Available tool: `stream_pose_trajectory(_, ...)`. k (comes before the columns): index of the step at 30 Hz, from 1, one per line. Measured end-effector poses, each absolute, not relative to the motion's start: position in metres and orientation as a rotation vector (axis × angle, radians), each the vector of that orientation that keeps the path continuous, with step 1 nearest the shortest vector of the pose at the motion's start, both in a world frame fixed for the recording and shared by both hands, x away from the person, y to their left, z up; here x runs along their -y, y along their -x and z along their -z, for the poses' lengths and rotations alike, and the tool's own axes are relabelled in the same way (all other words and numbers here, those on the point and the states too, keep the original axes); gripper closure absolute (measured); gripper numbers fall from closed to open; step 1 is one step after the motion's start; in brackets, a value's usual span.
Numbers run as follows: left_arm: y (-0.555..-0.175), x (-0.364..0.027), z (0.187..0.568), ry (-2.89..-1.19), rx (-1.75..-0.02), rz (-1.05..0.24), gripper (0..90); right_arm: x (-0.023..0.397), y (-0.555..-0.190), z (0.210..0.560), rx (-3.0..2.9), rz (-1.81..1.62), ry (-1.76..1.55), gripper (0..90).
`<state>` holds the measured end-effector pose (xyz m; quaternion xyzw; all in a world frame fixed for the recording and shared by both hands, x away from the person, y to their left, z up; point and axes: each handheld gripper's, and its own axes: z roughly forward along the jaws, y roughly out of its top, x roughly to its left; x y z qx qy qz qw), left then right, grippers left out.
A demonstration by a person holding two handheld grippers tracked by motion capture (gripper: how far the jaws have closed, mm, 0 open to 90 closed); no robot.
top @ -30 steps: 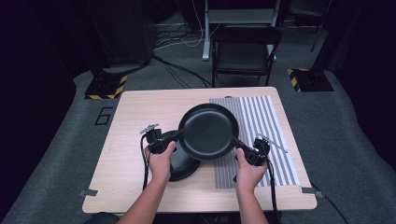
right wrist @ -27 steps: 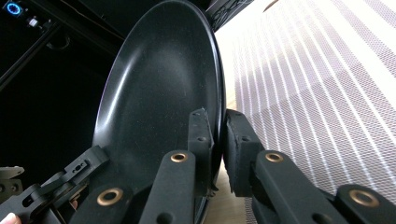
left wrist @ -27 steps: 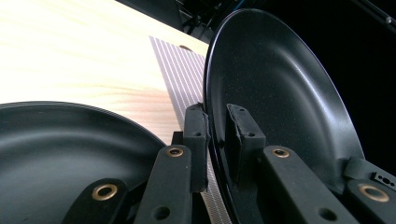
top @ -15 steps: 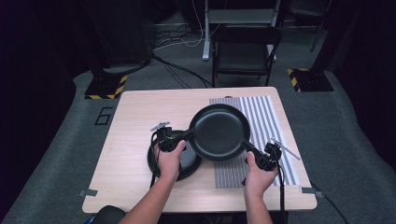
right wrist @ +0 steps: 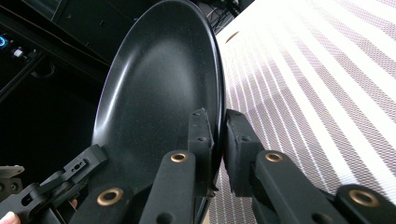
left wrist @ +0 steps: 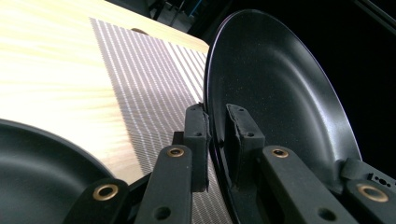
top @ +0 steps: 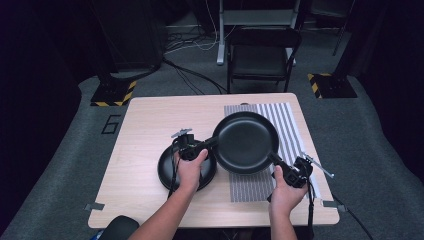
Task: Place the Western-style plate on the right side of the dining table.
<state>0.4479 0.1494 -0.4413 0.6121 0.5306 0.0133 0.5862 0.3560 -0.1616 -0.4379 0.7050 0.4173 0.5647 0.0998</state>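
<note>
1. I have the left gripper [top: 196, 148] clamped on the near-left rim of the large black plate [top: 246, 142] — in the left gripper view its pads [left wrist: 197, 135] pinch the thin edge from both sides, which I judge is the only purchase such a shallow rim offers.
2. The right gripper [top: 284, 168] is closed on the opposite rim, at the plate's near-right edge, so the load is shared and the plate does not tip toward either side.
3. The plate hangs in the air above the tabletop [top: 150, 130], partly over the striped mat [top: 285, 120], and seems to sit roughly level between my two grips.
4. A second black plate [top: 167, 172] lies flat on the tabletop under my left hand [top: 190, 170], just beside the mat's left edge; the raised plate overlaps it slightly from above.
5. My guess is that the lifted plate is bound for the mat — gripping at opposite rims lets me lower it flat.
</note>
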Motion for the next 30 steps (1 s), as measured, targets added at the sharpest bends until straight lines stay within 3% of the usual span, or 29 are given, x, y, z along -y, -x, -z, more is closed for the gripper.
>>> stream_pose_trajectory(30,-0.464,-0.114,0.436,-1.452,-1.210,0.026,80.2,0.194,-0.353,0.431,-1.177,-1.642,-2.092,81.9)
